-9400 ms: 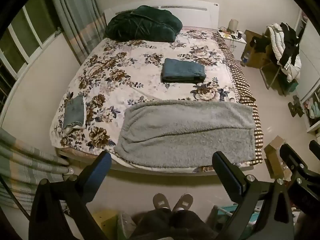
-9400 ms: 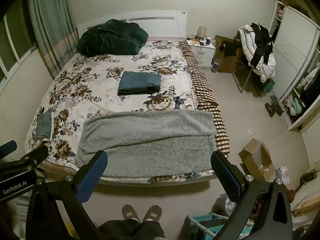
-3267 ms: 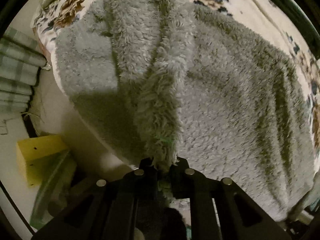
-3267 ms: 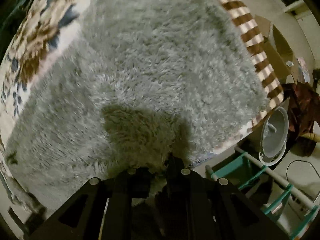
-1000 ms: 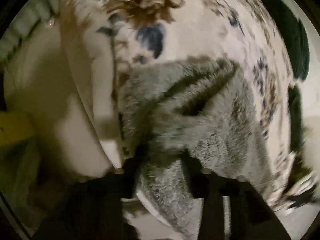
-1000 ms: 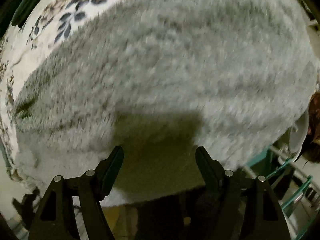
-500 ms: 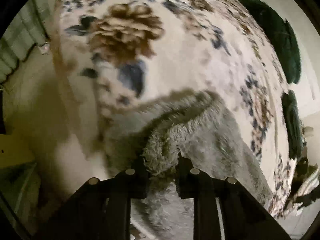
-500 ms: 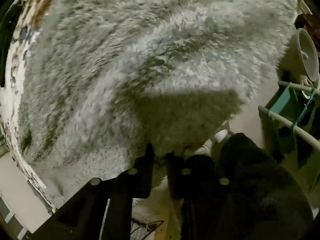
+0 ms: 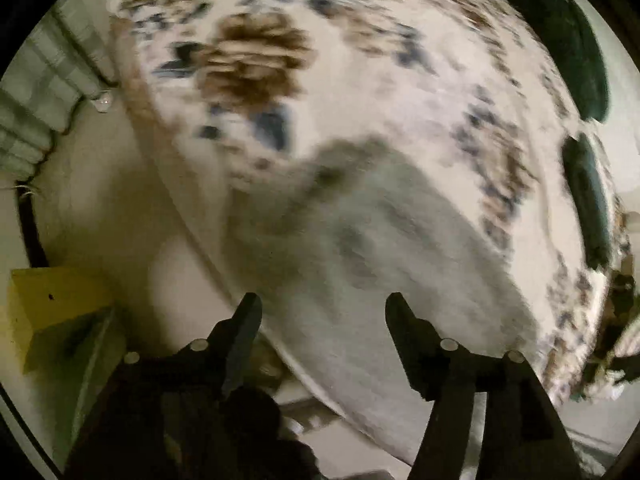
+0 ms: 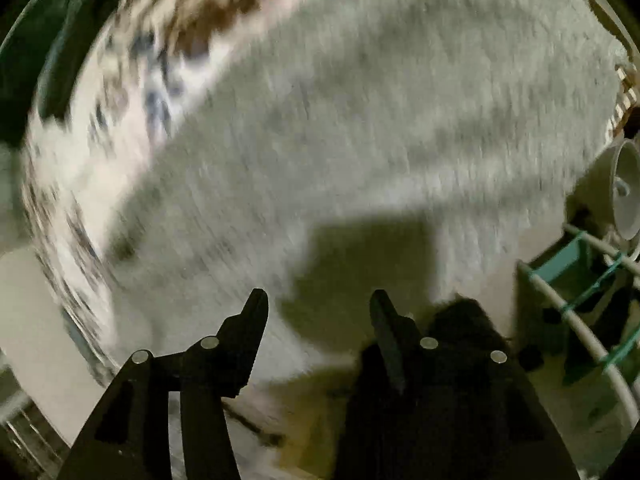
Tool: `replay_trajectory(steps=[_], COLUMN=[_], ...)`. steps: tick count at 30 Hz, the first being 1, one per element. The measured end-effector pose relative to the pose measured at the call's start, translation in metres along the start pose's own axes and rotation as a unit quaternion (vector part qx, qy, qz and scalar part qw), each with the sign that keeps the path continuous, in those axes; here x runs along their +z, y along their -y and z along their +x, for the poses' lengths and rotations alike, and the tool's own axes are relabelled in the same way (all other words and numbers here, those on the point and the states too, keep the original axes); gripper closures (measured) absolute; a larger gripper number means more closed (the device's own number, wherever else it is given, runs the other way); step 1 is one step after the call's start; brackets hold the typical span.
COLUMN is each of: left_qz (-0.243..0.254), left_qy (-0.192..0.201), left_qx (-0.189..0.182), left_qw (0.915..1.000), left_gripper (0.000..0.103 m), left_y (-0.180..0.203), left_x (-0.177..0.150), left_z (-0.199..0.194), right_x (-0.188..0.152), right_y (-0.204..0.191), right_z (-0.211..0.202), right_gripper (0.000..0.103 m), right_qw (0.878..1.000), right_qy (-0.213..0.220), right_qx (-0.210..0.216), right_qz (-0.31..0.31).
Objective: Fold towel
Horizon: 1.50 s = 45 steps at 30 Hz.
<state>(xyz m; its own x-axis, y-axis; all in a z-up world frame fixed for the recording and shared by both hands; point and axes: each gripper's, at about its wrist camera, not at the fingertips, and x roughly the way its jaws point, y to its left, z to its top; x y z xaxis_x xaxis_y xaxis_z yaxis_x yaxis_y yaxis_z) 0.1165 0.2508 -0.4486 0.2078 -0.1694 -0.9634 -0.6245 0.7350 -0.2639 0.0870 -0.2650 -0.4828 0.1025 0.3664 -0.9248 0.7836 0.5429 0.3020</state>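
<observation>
Grey towel [image 9: 384, 248] lies released on the bed [image 9: 360, 80]; both grippers' jaws, clamped moments ago, now spread empty.

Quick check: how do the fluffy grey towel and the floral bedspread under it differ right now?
The fluffy grey towel is plain and shaggy; the floral bedspread is smooth, white with brown and blue flowers. The towel lies along the bed's near edge; the bedspread stretches far past it. Both are motion-blurred, and neither open gripper, left or right, holds either.

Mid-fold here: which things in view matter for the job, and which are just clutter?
Job: grey towel, left gripper, right gripper, both open.

Clutter: floral bedspread, dark green blanket, yellow box, teal rack.
</observation>
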Motion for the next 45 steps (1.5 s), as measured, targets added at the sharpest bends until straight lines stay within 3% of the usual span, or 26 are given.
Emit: replay_trajectory(steps=[3,5,7,8,9,10,12,14,20,25,28,30,32,34,36,37,39,40,42,45], left_qz=[0.027,0.048,0.087,0.107,0.134,0.148,0.164,0.164,0.143,0.143,0.164,0.196,0.216,0.234,0.254,0.268,0.287,0.29,0.28,0.24], left_qy=[-0.045,-0.087,-0.121,-0.137,-0.157,-0.166,-0.167,-0.149,-0.111,-0.072,-0.066,-0.058,-0.06,-0.064,-0.058,-0.05,-0.032,-0.027,-0.026,-0.048], left_qx=[-0.038,-0.068,-0.072,-0.067,-0.059,-0.052,-0.047,-0.044,-0.073,-0.091,-0.091,-0.072,-0.053,-0.046,-0.024,-0.003,0.033,0.043,0.062,0.08], left_qw=[0.9979,0.9928,0.9862,0.9825,0.9767,0.9735,0.9709,0.9741,0.9807,0.9829,0.9801,0.9762,0.9732,0.969,0.9652,0.962,0.9567,0.9557,0.9576,0.9662], left_gripper=[0.039,0.039,0.039,0.039,0.039,0.04,0.049,0.08,0.092,0.092,0.092,0.09,0.086,0.084,0.076,0.065,0.043,0.032,0.03,0.03], left_y=[0.065,0.117,0.169,0.192,0.218,0.231,0.249,0.258,0.255,0.268,0.278,0.281,0.276,0.265,0.255,0.247,0.231,0.223,0.201,0.17], left_x=[-0.016,-0.028,-0.041,-0.047,-0.056,-0.06,-0.071,-0.071,-0.054,-0.036,-0.037,-0.041,-0.045,-0.051,-0.057,-0.062,-0.071,-0.074,-0.079,-0.081], left_z=[0.023,0.05,0.084,0.102,0.127,0.14,0.158,0.161,0.141,0.128,0.126,0.121,0.118,0.116,0.114,0.113,0.116,0.117,0.126,0.148], right_x=[0.05,0.078,0.112,0.12,0.135,0.139,0.138,0.142,0.137,0.147,0.156,0.164,0.176,0.178,0.169,0.16,0.142,0.132,0.116,0.096], right_y=[0.0,0.002,0.004,0.008,0.02,0.02,0.026,0.036,0.039,0.036,0.021,0.02,0.019,0.015,0.0,-0.015,-0.044,-0.063,-0.099,-0.147], right_z=[0.002,0.022,0.036,0.042,0.042,0.047,0.04,0.033,0.012,-0.015,-0.019,-0.012,0.008,0.015,0.007,-0.001,-0.005,-0.001,0.014,0.053], right_gripper=[0.046,0.046,0.048,0.053,0.076,0.091,0.094,0.095,0.097,0.099,0.099,0.098,0.084,0.061,0.053,0.049,0.046,0.046,0.046,0.046], right_qw=[0.999,0.997,0.995,0.994,0.992,0.992,0.99,0.99,0.989,0.989,0.989,0.99,0.995,0.998,0.999,0.996,0.983,0.97,0.939,0.87], right_qy=[0.018,0.006,-0.008,-0.009,-0.004,0.005,0.02,0.029,0.049,0.074,0.09,0.079,0.025,-0.017,-0.018,-0.013,-0.012,-0.021,-0.027,-0.034], right_qx=[0.007,0.011,0.009,0.005,0.006,0.007,0.014,0.023,0.057,0.073,0.073,0.067,0.043,0.038,0.031,0.015,-0.006,-0.019,-0.06,-0.129], right_qz=[0.04,0.071,0.098,0.111,0.122,0.129,0.137,0.139,0.13,0.108,0.095,0.097,0.081,0.043,-0.022,-0.083,-0.184,-0.242,-0.339,-0.475])
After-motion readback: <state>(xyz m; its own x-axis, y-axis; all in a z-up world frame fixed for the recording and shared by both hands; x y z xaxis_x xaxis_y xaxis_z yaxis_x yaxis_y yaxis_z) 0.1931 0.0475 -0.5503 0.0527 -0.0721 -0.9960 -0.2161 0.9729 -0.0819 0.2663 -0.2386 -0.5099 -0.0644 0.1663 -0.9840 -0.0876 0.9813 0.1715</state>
